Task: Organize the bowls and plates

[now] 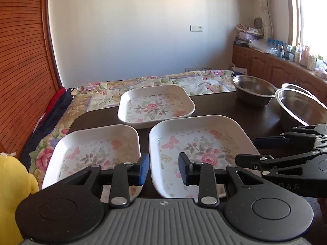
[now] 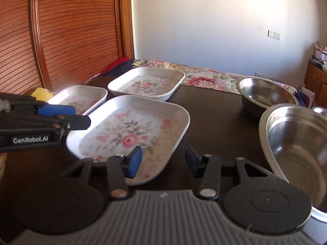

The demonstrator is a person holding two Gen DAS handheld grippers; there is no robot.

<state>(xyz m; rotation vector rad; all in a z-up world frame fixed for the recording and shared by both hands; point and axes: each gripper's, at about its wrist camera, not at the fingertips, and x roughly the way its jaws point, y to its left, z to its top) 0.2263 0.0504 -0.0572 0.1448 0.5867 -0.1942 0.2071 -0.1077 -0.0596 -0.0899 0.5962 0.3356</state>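
Both grippers, left (image 1: 163, 168) and right (image 2: 162, 159), gape empty above the dark wooden table (image 2: 214, 118); three white floral square plates (image 1: 196, 143) lie on it, steel bowls (image 2: 265, 94) alongside.

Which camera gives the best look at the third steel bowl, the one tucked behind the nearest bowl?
Neither is good. The left wrist view is best: the third steel bowl shows a curved rim arc behind the nearest steel bowl. The right wrist view catches only a sliver.
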